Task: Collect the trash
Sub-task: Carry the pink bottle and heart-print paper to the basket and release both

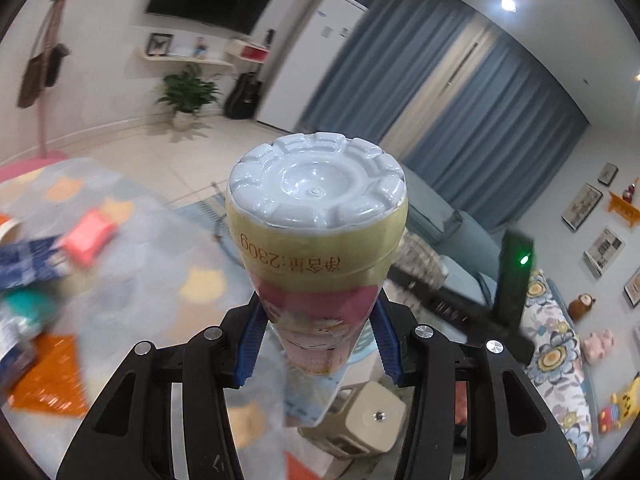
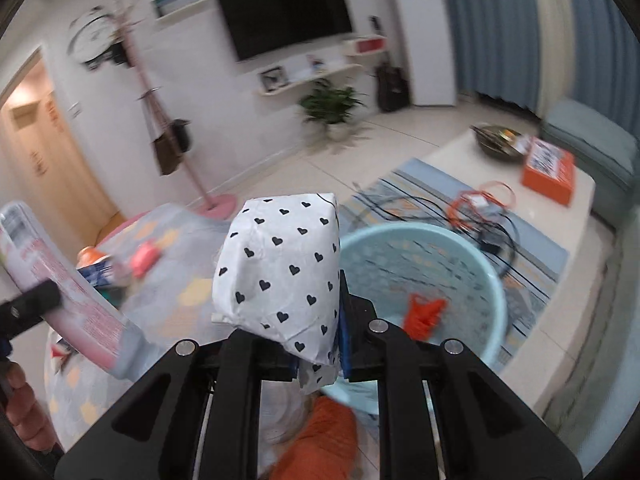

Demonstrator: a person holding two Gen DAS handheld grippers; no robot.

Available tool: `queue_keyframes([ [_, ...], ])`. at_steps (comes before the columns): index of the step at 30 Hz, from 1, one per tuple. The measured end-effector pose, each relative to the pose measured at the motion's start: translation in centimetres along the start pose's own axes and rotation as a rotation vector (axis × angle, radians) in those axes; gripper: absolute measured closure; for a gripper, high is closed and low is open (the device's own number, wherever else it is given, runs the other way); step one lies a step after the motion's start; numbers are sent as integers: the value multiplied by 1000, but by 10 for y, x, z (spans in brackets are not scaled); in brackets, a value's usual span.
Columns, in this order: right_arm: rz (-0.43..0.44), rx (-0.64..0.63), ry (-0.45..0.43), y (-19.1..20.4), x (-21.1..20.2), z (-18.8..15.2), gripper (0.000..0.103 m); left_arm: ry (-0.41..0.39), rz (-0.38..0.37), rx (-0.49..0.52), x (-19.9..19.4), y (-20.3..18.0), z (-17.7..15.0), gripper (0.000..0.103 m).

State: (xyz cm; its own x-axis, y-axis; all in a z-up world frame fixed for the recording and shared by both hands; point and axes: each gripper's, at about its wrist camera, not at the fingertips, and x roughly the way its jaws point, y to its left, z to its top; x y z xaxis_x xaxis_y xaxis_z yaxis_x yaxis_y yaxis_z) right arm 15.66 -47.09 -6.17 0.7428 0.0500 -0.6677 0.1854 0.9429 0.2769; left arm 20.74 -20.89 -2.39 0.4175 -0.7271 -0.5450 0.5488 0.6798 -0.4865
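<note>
In a living room, the left gripper (image 1: 316, 344) pinches a plastic bottle (image 1: 316, 216) base-forward above a patterned tablecloth (image 1: 160, 280). The right gripper (image 2: 320, 344) clamps a heart-print packet (image 2: 280, 276); a pale-blue basin (image 2: 432, 276) sits at three o'clock.

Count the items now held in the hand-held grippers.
2: a bottle in the left hand-held gripper; a heart-print packet in the right hand-held gripper.
</note>
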Motion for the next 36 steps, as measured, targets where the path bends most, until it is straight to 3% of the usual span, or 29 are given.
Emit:
queue_keyframes([
  [7, -181, 23, 61, -45, 35, -14, 90, 44, 28, 81, 78, -38, 12, 56],
  [17, -187, 88, 159, -75, 73, -31, 89, 141, 89, 95, 148, -38, 9, 56],
  [18, -187, 86, 169, -75, 76, -30, 87, 145, 97, 96, 152, -38, 9, 56],
  [19, -185, 87, 178, -76, 78, -31, 77, 154, 102, 90, 157, -37, 11, 55],
  [20, -180, 96, 186, -77, 81, -31, 59, 157, 101, 82, 161, -38, 11, 52],
  [22, -168, 104, 176, -78, 80, -30, 43, 160, 98, 76, 164, -37, 13, 49],
  [30, -141, 121, 145, -71, 64, -27, 43, 126, 89, 88, 141, -37, 6, 46],
  [36, -101, 73, 107, -38, 44, -19, 43, 70, 75, 101, 99, -35, 3, 45],
])
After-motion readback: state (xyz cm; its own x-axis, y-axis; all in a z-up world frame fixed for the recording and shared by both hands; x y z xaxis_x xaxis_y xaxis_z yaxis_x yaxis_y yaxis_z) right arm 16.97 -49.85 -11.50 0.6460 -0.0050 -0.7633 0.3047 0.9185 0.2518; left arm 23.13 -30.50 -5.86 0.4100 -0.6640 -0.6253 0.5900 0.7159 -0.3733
